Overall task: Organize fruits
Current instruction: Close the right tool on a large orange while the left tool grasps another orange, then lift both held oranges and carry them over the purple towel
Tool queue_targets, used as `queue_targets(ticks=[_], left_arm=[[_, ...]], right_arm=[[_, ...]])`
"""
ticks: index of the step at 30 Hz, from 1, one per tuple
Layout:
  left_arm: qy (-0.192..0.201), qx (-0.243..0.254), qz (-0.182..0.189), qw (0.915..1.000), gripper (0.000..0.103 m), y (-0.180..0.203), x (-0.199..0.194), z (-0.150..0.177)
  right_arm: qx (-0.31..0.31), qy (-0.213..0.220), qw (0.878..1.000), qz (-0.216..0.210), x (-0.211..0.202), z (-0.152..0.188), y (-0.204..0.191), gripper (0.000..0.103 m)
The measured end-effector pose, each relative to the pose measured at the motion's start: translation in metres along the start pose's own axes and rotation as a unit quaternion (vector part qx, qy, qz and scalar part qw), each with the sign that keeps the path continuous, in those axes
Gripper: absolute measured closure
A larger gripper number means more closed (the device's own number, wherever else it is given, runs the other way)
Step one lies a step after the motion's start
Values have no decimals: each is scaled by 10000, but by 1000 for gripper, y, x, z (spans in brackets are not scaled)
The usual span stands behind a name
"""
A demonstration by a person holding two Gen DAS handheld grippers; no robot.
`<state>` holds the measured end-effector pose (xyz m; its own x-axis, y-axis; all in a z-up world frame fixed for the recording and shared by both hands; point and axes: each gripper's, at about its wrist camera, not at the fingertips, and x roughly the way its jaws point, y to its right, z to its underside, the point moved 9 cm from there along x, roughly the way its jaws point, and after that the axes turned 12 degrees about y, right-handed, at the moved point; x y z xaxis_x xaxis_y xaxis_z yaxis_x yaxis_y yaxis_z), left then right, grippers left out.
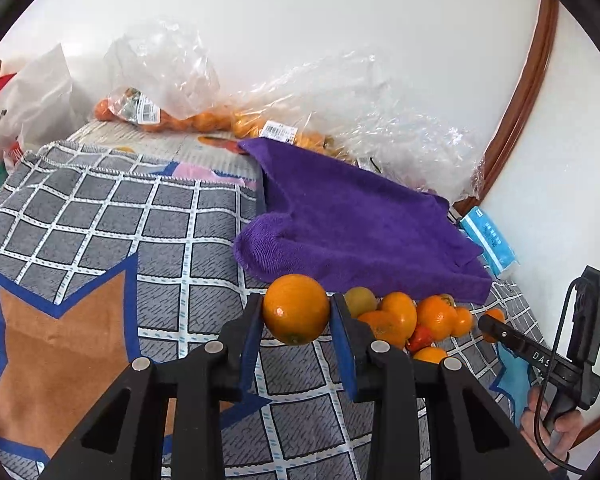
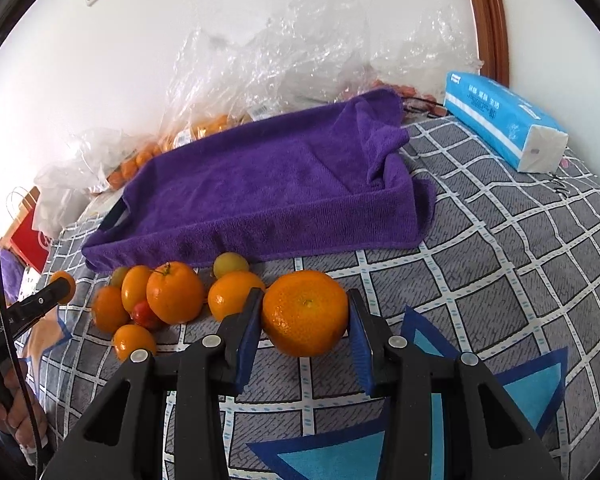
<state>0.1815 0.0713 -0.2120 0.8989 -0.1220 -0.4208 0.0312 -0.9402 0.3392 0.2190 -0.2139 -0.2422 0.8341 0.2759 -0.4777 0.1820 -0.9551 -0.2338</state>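
The left gripper (image 1: 296, 312) squeezes one orange (image 1: 296, 309). The right gripper (image 2: 305, 320) squeezes one mandarin (image 2: 305, 312). Eight fruits sit in a pile (image 2: 172, 298).

1. The left gripper (image 1: 296, 312) clamps an orange (image 1: 296, 309) between its blue pads, at picture centre.
2. At 3 o'clock of it, a heap of fruit (image 1: 416, 320) lies on the checked cloth (image 1: 132, 216).
3. A purple towel (image 1: 352, 220) is spread at 1 o'clock.
4. The right gripper (image 1: 490, 322) enters from 4 o'clock, its tip beside a small orange fruit (image 1: 496, 315).
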Motion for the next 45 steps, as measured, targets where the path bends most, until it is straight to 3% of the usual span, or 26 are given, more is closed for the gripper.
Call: queue_targets(ticks=[7,11,17,21,29,37,45], left_arm=[[177,-20,83,9998,72,1,-7,-5],[315,-184,264,9990,72,1,-16,-11],[218,-386,122,9989,72,-4,-26,-13],[443,-280,337,9981,72,8,-43,-29],[783,63,383,9962,72,43,-51,-74],[914,263,224,9952,72,58,-30,-102],[884,251,-11,9958,72,59,17,-112]], right_arm=[[8,204,9997,-112,-8,-5,-5,62],[50,223,9997,99,-10,-5,1,62],[-53,251,9995,183,-16,-5,-1,62],[-38,201,9998,-51,-24,-5,-9,62],[-171,736,9968,-259,-48,-60,-32,62],[-198,1048,9934,-424,-47,-102,-46,62],[-13,950,9946,-406,-11,-116,-37,62]])
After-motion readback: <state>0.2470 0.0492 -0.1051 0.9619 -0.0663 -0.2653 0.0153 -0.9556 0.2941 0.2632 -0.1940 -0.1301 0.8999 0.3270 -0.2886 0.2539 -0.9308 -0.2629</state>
